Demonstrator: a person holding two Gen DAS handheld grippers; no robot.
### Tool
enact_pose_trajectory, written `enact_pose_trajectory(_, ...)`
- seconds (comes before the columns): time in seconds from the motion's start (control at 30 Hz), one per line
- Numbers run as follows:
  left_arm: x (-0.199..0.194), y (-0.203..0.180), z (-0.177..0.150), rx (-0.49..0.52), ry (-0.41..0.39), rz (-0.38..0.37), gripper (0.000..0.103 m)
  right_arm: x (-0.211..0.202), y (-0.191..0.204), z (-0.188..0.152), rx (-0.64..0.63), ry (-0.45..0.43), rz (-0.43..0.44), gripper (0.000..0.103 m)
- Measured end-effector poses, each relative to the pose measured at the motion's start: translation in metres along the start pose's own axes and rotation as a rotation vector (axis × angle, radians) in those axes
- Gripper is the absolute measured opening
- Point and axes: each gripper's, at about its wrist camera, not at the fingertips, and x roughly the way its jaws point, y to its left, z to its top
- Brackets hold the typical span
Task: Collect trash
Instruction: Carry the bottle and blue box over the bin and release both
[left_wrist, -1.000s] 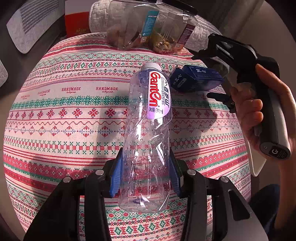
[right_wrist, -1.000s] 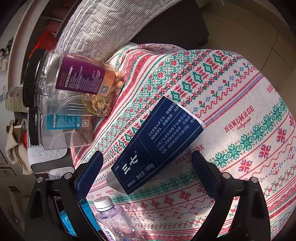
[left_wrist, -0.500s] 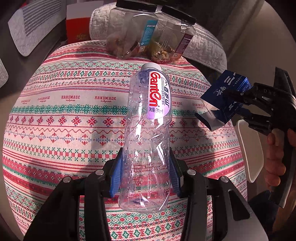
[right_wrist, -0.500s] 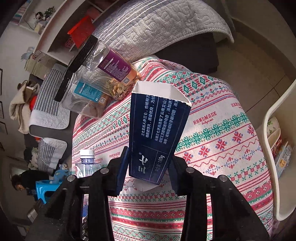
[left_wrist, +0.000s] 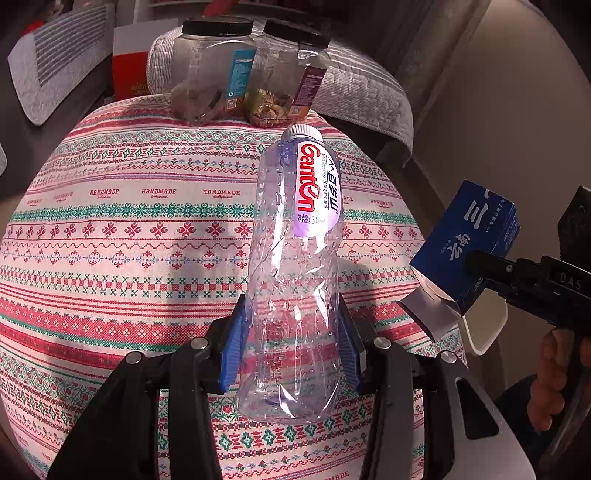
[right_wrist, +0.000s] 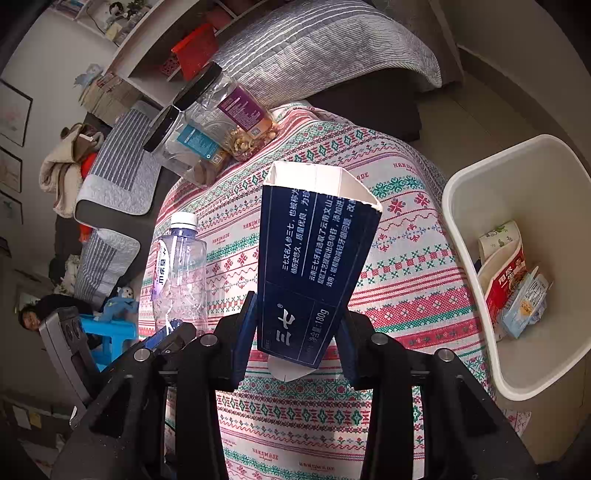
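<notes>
My left gripper is shut on an empty clear plastic water bottle with a red-lettered label, held above the patterned tablecloth. My right gripper is shut on a dark blue toothpaste box whose far end flap is open. The blue box and the right gripper holding it also show at the right of the left wrist view, off the table's edge. The bottle appears at the left of the right wrist view. A white bin with packaging inside stands to the right of the table.
Two clear jars with black lids stand at the table's far edge, holding some nuts. A grey quilted cushion lies behind them. A red and white box sits at the back left. A person's hand grips the right handle.
The right gripper closed on the blue box, lifted it off the cloth and carried it right toward the bin, rolling upright. The left gripper lifted slightly with the bottle.
</notes>
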Motion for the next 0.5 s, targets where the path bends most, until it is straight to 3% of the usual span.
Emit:
enact_pose_trajectory(0.37,-0.031,-0.081,-0.006,-0.013,-0.069,-0.11,0.044,-0.072,-0.017,-0.005,-0.086,-0.116,-0.013,0.038)
enact_pose_trajectory(0.5,-0.036,-0.116,0.002,-0.021,-0.084,-0.186,0.044,-0.112,-0.028,-0.002,-0.108,-0.217,-0.04,0.038)
